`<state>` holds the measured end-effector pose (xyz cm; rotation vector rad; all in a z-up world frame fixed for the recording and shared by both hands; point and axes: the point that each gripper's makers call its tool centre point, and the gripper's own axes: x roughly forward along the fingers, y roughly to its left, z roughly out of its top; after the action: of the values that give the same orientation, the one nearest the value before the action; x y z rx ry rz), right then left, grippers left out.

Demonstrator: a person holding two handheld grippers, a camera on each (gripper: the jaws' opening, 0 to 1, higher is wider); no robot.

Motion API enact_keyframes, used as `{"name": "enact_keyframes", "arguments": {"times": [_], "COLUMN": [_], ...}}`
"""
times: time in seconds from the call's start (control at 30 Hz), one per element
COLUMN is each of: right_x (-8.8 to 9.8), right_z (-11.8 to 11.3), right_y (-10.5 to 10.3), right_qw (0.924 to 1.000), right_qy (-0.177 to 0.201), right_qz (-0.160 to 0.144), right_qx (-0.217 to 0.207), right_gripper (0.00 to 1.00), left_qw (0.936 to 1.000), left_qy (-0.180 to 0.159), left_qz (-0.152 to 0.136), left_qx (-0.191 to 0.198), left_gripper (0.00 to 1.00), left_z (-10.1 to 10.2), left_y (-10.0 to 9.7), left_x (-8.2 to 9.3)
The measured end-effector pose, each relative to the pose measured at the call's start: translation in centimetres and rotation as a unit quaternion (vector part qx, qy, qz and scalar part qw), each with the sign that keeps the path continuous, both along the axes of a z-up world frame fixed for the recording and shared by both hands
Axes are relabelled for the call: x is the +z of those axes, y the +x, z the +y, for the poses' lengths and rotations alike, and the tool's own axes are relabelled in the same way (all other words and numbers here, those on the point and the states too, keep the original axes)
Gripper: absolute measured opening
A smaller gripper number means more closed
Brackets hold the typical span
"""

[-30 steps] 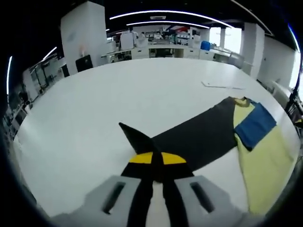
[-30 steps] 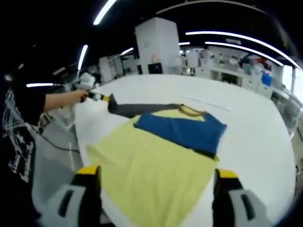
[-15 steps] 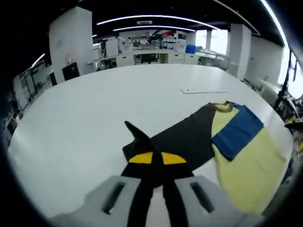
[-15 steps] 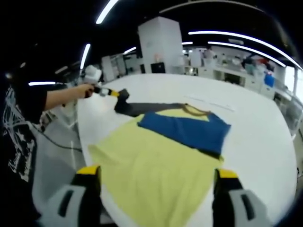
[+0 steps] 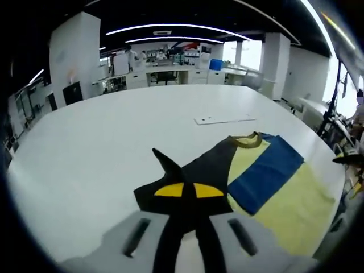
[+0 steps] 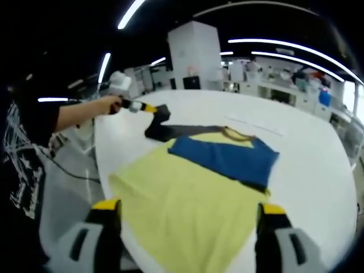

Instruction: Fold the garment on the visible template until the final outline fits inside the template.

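Right gripper view: yellow garment (image 6: 187,199) is lying flat on the white table (image 6: 307,159), its blue sleeve (image 6: 224,156) folded across the chest. Left claw (image 6: 149,109) is pinching the dark sleeve (image 5: 199,173), lifting its end above the table. Right claw (image 6: 185,219) is hovering beside the hem, jaws spread wide, gripping nothing.

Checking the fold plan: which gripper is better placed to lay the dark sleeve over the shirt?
Left. The left gripper is shut on the dark sleeve beside the shirt; the right gripper is open, holding nothing.
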<state>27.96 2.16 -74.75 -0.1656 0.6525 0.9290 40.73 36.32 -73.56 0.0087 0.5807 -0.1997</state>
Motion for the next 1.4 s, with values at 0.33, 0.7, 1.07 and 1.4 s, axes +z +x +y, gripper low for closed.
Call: {"name": "enact_keyframes", "arguments": {"times": [0.33, 0.7, 1.07, 1.4], "right_x": [-0.3, -0.7, -1.1, -1.6], "right_z": [0.2, 0.1, -0.3, -0.9], "right_y": [-0.1, -0.2, -0.1, -0.4], "right_qw": [1.0, 1.0, 0.9999, 0.9997], "right_qy": [0.006, 0.005, 0.006, 0.003], "right_qz": [0.001, 0.005, 0.009, 0.015], "right_qx": [-0.004, -0.004, -0.01, -0.016], "right_gripper": [0.99, 0.99, 0.99, 0.99], "left_qw": [0.9996, 0.9983, 0.9967, 0.9939], "left_qy": [-0.017, -0.037, -0.055, -0.073], "left_qz": [-0.004, -0.004, -0.005, -0.014], "left_qx": [-0.024, -0.046, -0.061, -0.081], "left_gripper": [0.01, 0.01, 0.01, 0.01], "left_z": [-4.7, -9.0, -12.4, -15.8], "left_y": [1.4, 2.7, 3.8, 4.7], "left_x": [0.4, 0.4, 0.5, 0.7]}}
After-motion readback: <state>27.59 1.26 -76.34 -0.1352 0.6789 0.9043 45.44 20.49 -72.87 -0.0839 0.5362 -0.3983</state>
